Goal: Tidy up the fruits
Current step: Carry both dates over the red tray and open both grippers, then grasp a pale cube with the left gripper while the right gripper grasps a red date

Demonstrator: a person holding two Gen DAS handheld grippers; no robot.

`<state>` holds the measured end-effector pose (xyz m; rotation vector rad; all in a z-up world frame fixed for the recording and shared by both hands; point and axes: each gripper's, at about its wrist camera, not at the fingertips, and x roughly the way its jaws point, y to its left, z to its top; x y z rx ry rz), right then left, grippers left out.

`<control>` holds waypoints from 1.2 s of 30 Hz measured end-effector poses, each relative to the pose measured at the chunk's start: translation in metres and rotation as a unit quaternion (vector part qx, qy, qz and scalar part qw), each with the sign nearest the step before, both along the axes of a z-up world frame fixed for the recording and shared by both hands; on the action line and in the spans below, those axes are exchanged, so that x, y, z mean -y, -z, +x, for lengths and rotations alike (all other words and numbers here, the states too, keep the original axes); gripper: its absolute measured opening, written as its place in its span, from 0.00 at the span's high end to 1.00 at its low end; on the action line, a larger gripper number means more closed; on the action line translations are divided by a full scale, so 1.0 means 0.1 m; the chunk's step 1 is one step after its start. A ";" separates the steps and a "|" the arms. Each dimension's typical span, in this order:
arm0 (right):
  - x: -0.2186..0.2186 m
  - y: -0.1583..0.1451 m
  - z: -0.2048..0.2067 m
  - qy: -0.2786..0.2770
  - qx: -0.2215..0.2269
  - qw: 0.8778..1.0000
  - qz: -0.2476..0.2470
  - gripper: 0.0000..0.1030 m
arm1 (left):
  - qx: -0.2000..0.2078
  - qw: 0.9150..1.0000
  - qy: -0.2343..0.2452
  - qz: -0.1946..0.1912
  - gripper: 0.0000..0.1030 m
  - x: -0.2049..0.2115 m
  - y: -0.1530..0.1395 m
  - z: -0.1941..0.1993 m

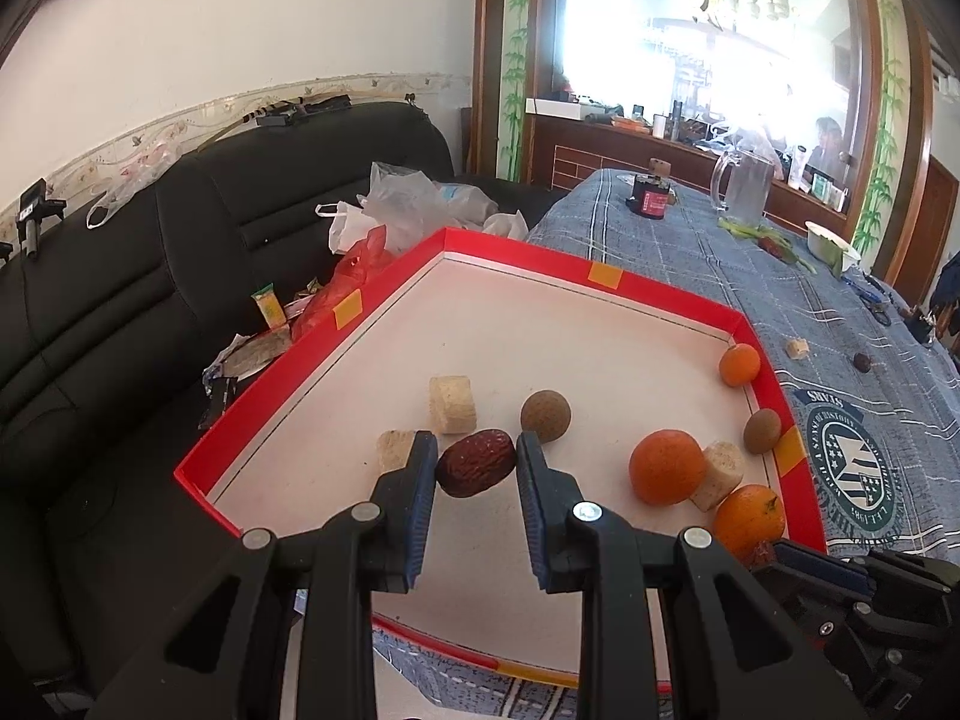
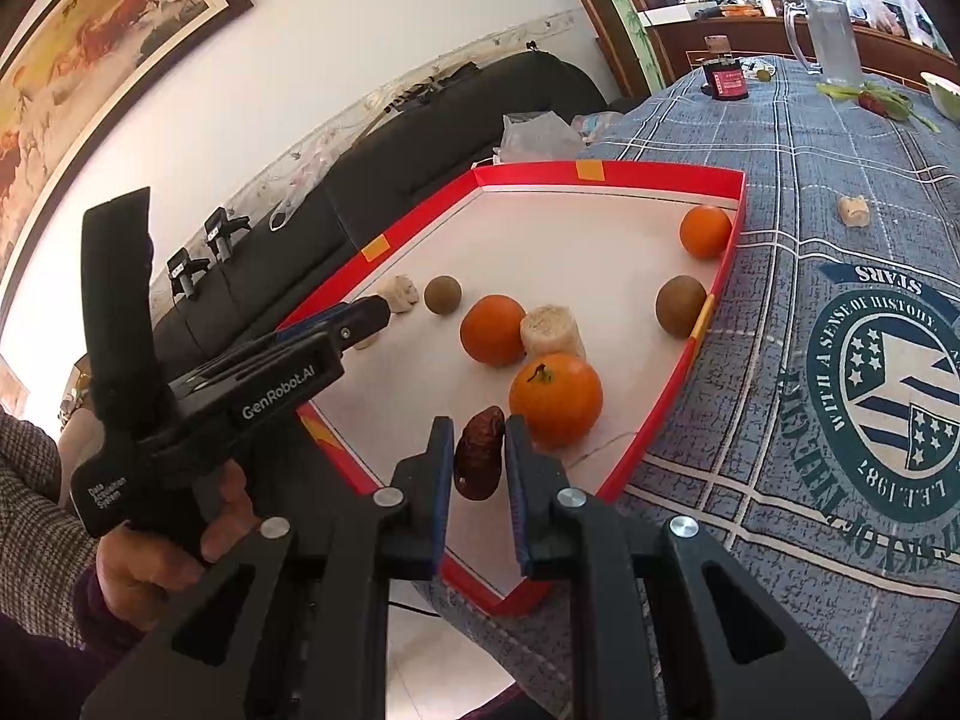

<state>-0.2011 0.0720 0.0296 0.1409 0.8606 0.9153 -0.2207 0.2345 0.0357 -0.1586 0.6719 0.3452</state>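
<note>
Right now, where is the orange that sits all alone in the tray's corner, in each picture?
Left wrist view: the lone orange is right of the middle, tucked into the far right corner of the red tray.
Right wrist view: the same orange is in the upper right, in that same corner of the tray.
Shared landmark: the glass pitcher on the cloth beyond the tray.

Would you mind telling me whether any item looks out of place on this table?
Yes: a pale chunk and a small dark fruit lie on the blue tablecloth, outside the red tray that holds the oranges and the rest.
</note>
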 end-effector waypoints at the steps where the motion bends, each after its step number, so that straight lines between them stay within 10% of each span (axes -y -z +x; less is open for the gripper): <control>1: 0.00 0.00 0.01 0.001 0.002 1.000 -0.001 0.82 | -0.001 1.000 0.000 -0.001 0.75 0.00 0.01 0.00; 13: -0.06 -0.02 -0.02 0.005 0.019 1.000 -0.013 0.80 | -0.010 1.000 -0.002 0.005 0.70 0.02 0.04 0.03; 17: -0.01 -0.04 -0.01 0.010 0.020 1.000 0.000 0.66 | -0.013 1.000 -0.001 0.005 0.62 0.03 0.04 0.03; 36: 1.14 -0.18 0.38 0.140 0.028 0.989 0.045 0.62 | -0.015 1.000 -0.001 0.013 0.45 0.17 -0.05 0.07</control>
